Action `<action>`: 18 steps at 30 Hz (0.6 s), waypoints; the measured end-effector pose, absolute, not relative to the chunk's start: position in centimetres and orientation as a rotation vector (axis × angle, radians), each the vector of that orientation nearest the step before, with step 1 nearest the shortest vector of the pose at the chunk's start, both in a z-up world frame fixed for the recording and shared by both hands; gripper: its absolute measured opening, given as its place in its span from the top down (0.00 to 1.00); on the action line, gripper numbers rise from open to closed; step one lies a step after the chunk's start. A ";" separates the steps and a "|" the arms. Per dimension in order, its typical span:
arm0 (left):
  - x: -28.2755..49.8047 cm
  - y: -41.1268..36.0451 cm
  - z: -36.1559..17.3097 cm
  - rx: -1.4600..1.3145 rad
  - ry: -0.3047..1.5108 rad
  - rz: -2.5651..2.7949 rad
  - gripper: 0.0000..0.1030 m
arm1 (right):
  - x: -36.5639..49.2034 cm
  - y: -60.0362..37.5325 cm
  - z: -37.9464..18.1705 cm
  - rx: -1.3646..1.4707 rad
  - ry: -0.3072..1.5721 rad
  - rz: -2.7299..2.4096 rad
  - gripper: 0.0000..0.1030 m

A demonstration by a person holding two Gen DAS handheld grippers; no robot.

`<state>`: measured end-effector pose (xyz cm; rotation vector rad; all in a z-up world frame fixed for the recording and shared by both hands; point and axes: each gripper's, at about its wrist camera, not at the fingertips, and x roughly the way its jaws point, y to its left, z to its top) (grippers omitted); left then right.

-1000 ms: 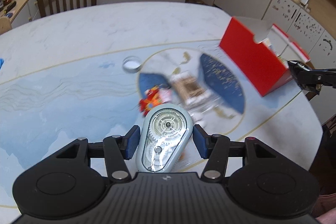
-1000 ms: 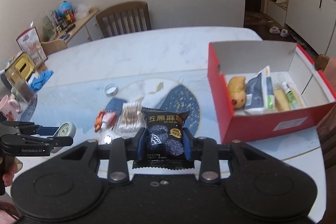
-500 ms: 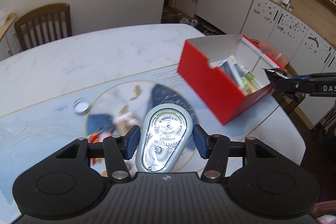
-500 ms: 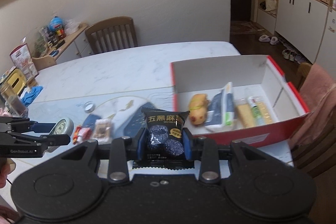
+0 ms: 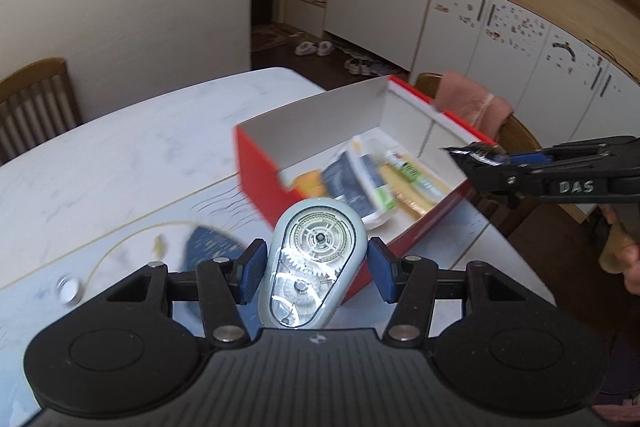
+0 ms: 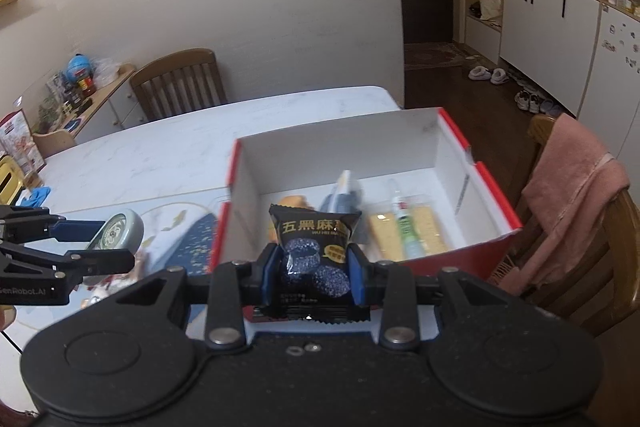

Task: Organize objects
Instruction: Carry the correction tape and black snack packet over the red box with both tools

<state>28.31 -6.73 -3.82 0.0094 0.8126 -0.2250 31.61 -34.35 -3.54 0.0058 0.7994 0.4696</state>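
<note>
My left gripper is shut on a pale green correction tape dispenser with clear gears, held above the table just short of the red box. My right gripper is shut on a black snack packet and holds it over the near edge of the same red box. The box holds a yellow toy, a dark pouch, a tube and flat yellow packs. Each gripper shows in the other view: the right one over the box's right end, the left one to the box's left.
A small round lid and a few loose items lie on the patterned table. Wooden chairs stand at the far side and at the right with a pink towel. White cabinets line the wall.
Both grippers have moved right toward the red box with their loads. The right gripper now hangs over the box's near edge; the left gripper has come close to the box's left end.
</note>
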 end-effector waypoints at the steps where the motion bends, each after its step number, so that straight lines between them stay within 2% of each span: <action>1: 28.8 -7.5 -3.8 0.018 0.814 -0.234 0.48 | 32.0 -34.8 -3.7 0.009 0.801 0.467 0.66; 9: 32.6 -12.4 -4.2 0.138 0.829 -0.285 0.48 | 35.0 -37.6 -4.3 0.028 0.791 0.437 0.66; 18: 36.7 -14.9 -5.7 0.151 0.881 -0.291 0.48 | 38.1 -38.8 -6.2 0.028 0.798 0.404 0.66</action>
